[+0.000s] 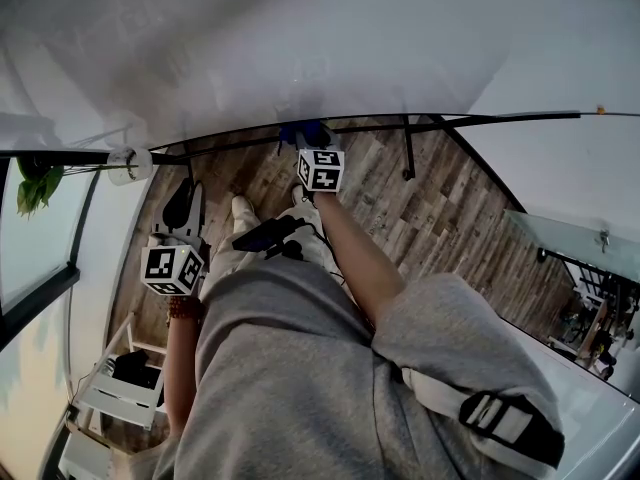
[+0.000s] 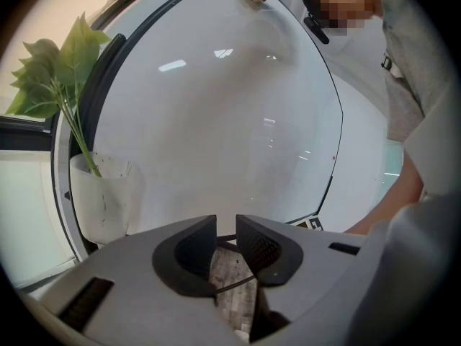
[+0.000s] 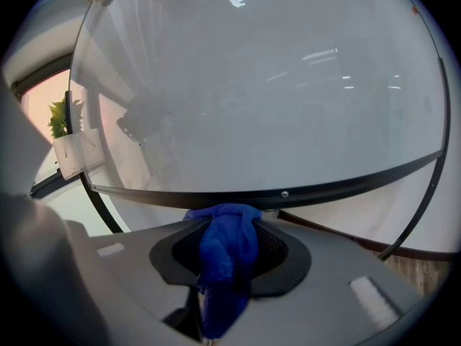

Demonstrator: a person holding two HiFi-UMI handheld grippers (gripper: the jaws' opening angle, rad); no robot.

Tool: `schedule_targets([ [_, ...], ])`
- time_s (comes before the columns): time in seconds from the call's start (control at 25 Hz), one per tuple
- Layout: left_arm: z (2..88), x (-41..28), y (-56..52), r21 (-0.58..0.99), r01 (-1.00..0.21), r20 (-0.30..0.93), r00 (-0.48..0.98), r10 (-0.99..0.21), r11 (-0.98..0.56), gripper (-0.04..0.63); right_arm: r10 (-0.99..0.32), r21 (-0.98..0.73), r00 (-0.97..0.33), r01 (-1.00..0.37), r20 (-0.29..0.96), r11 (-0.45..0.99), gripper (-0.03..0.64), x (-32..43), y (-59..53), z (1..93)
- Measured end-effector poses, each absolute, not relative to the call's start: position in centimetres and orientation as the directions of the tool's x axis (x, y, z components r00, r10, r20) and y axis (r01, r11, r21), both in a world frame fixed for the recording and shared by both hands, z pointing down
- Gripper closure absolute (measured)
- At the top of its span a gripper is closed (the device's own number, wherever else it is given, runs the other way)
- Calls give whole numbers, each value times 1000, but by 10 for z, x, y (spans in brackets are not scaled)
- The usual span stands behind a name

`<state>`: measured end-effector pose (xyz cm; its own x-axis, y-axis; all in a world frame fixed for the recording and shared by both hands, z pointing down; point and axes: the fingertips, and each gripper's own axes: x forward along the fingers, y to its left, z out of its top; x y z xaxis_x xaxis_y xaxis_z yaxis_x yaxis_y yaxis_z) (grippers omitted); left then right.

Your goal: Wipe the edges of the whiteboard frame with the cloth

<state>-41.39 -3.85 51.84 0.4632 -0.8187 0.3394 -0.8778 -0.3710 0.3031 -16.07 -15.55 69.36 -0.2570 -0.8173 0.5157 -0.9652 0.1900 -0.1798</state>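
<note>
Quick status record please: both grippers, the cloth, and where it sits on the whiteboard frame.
right gripper: shut on the blue fabric cloth
cloth position: bunched against the bottom edge of the black whiteboard frame, seemingly touching it
left gripper: jaws slightly apart, empty, held low away from the board
nearby: white holder with green leaves at the board's left edge

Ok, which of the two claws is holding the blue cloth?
The right claw, shut on the blue towelling cloth at the whiteboard's black frame; the left claw holds nothing.
</note>
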Motion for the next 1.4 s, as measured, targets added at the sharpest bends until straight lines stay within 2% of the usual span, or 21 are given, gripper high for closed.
schedule_targets([
  [1.4,521,-471,-27,304,-901,330,403,-854,-308,506,-781,-210,-358,-934,512,290,474,-248,-150,693],
])
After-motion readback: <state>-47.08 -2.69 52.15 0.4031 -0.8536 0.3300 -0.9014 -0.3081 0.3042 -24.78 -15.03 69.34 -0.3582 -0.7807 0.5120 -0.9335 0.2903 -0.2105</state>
